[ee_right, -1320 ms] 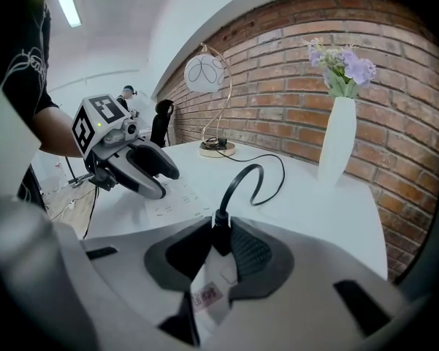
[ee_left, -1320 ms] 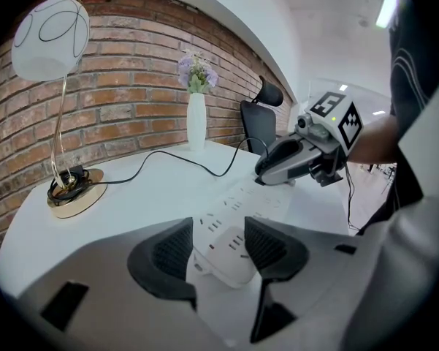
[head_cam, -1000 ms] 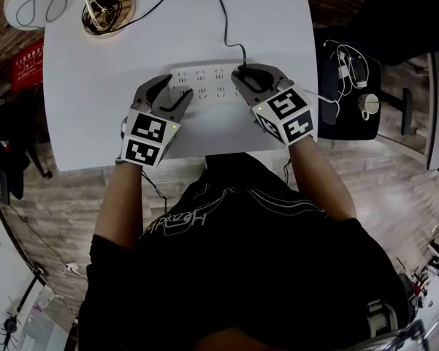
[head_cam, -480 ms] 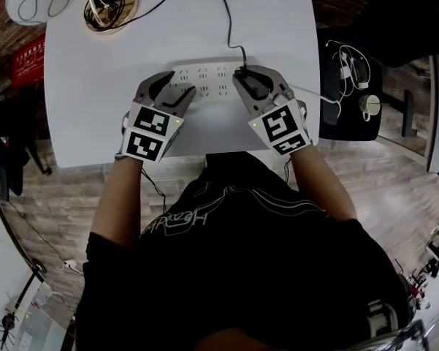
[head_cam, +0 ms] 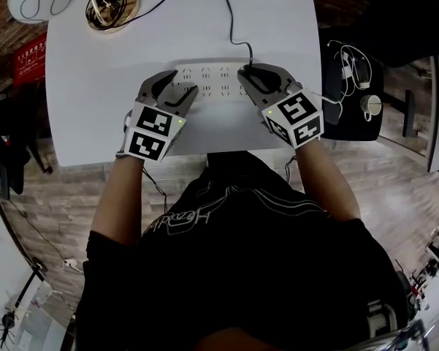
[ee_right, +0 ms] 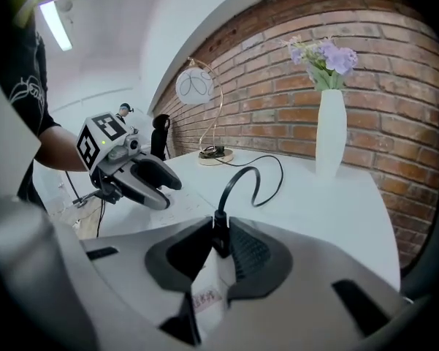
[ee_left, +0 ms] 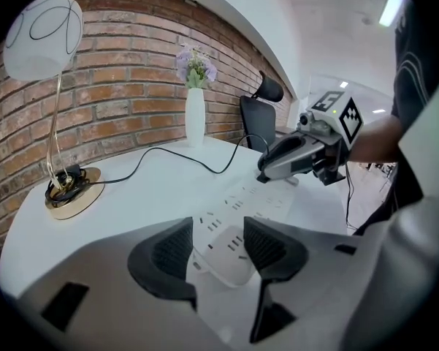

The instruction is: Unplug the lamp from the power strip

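Plug [ee_right: 219, 230] stands upright in the right end of the power strip [head_cam: 208, 80], upper centre of the head view, directly between the pads of my right gripper [head_cam: 254, 71]. The strip lies flat across the white table [head_cam: 95, 86], its left end reaching into my left gripper [head_cam: 180, 82].

Surroundings: the black cord [head_cam: 230, 24] rises from the plug, loops and runs off across the table to the lamp [ee_left: 42, 35], whose brass base sits in the upper left corner of the head view. A white vase [ee_right: 330, 134] with pale flowers stands by the brick wall [ee_right: 394, 108], well apart from the strip. Nothing lies between either gripper and the strip; the two grippers face each other along it.

Grippers: the right one is clenched on the plug — both pads press its black body, white strip showing underneath. The left one is released — jaws apart, straddling the rounded left end of the strip, a gap visible on at least one side.
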Demonstrator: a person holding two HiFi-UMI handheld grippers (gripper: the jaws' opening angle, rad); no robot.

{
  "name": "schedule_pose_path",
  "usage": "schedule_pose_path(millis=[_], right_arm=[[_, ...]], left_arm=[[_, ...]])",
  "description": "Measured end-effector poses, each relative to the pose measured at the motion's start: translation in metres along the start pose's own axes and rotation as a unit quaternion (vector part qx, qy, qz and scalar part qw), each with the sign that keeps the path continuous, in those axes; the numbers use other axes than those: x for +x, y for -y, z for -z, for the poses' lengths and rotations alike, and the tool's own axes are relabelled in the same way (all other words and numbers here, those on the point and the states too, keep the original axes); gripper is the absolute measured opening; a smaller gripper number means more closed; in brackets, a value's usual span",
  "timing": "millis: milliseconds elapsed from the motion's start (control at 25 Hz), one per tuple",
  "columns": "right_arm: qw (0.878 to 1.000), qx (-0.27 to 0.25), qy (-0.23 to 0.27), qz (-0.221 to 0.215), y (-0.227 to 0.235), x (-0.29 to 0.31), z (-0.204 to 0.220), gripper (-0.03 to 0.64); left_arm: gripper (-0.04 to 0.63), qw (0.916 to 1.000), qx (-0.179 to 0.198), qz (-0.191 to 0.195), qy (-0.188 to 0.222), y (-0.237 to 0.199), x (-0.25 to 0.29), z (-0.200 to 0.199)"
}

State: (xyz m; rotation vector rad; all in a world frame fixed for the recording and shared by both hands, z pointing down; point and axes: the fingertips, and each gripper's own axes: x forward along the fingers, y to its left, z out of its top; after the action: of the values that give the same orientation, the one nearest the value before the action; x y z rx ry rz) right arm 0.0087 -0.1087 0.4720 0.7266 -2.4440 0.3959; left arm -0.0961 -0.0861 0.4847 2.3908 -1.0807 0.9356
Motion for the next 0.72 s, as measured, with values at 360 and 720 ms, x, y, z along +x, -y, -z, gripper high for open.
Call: schedule_pose_path(millis=[360, 720], right_arm=[[0.991, -0.091, 0.1, -0.025, -0.029, -0.01, -0.05, 0.038], [0.994, -0.069, 0.086, -0.012, -0.011, -0.019, -0.056, 0.038]], left_arm=[[0.209, 1.0, -0.005, -0.003, 0.004, 0.001, 0.003, -0.004], [0.209, 0.9999, -0.006, -0.004, 0.008, 0.002, 0.002, -0.004]])
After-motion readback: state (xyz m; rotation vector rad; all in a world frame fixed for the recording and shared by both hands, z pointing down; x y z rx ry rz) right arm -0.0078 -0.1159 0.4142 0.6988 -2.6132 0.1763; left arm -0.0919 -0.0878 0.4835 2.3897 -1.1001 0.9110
